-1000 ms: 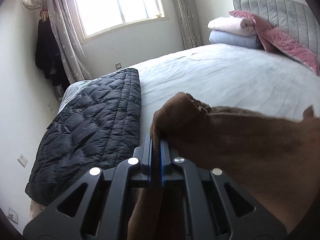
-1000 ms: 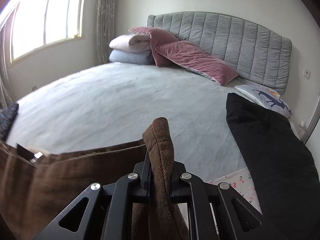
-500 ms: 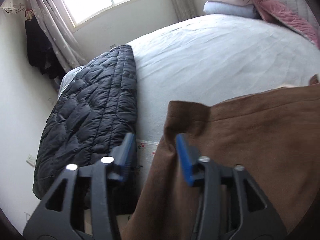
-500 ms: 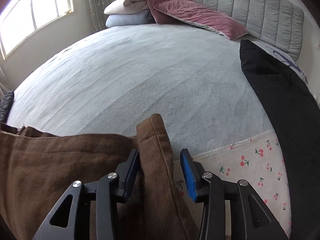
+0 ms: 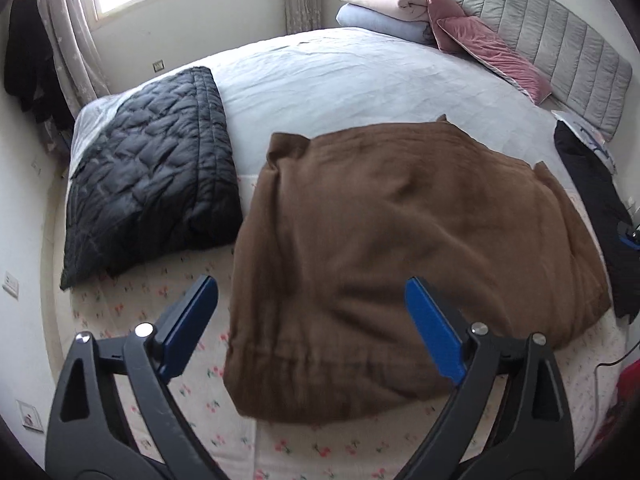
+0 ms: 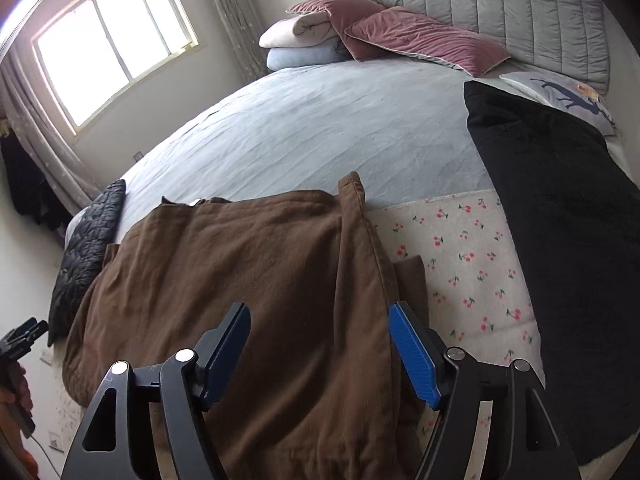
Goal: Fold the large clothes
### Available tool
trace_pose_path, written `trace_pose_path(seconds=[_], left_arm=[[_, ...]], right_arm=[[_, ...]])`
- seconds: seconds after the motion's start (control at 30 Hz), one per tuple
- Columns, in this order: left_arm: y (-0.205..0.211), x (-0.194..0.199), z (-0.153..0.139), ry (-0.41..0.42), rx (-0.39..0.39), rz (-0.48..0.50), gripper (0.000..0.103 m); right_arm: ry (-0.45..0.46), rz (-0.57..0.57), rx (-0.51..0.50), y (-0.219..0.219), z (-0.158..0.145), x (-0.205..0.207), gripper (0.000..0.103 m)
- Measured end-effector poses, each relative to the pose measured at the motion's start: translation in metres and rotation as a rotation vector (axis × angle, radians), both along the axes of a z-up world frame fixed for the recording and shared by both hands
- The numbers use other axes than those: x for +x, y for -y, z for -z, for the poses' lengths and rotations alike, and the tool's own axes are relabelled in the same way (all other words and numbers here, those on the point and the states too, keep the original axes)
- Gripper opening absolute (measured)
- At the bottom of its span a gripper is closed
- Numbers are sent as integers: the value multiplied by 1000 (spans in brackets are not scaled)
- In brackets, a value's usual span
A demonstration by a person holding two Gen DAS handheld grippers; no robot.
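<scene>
Brown coat [image 5: 404, 248] lies folded on the bed [image 5: 360, 80], btwn the dark quilted jacket [image 5: 152, 184] & a black cloth [image 6: 560, 240]. Left gripper [image 5: 312, 312] & right gripper [image 6: 320, 340] just spread wide, nothing pinched, both above the coat.

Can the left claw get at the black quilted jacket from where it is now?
Probably yes. The left claw hangs open and empty above the brown garment. The black quilted jacket lies flat on the bed, uncovered, to the claw's left, with only bare cherry-print sheet between them.
</scene>
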State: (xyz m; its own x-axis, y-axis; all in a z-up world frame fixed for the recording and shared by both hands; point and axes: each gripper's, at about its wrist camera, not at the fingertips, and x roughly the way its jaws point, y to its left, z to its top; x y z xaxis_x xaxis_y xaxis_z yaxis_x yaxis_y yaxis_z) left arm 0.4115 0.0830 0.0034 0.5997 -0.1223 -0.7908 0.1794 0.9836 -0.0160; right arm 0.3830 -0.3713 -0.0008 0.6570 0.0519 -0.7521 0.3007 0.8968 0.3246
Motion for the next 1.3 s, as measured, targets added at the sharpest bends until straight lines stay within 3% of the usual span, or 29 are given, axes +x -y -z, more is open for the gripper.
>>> trace_pose_path(seconds=[0.17,0.37,0.5,0.73,0.77,0.83,0.87,0.9,0.97,1.03,1.1,1.23,1.3], left_arm=[[-34,-38,32,-140,-221,-66,96],[-65,-57,80,-231,-484,-148,96],[-80,-53,110,-255,-642,-250,96],[-93,-30,142,-214,-812,-387,96],[-93,-25,143,-197,-820,-410,94],[-93,-16,141,-189,-803,-460,78],[-95,-13,137,-181,-772,-490,46],[-96,-9,132,-170,-777,-472,36],[-98,-13,108,-101,-782,-428,29],[-98,-24,83,-8,-777,-382,28],[-99,-30,78,29,-753,-370,28],[-91,-13,129,-117,-606,-395,29],[-86,-15,134,-72,-539,-366,37]], right_arm=[[19,53,165,-15,14,-59,83],[-39,172,333,-6,67,-106,83],[-68,189,442,-3,98,-105,83],[-10,215,578,5,130,-76,83],[14,229,596,8,132,-71,83],[40,257,609,11,132,-64,79],[49,276,600,13,129,-61,58],[66,284,598,17,123,-59,31],[144,273,630,23,106,-61,23],[227,264,624,28,83,-69,20],[263,267,610,32,75,-74,19],[139,292,681,45,125,-67,19],[86,298,690,45,152,-71,22]])
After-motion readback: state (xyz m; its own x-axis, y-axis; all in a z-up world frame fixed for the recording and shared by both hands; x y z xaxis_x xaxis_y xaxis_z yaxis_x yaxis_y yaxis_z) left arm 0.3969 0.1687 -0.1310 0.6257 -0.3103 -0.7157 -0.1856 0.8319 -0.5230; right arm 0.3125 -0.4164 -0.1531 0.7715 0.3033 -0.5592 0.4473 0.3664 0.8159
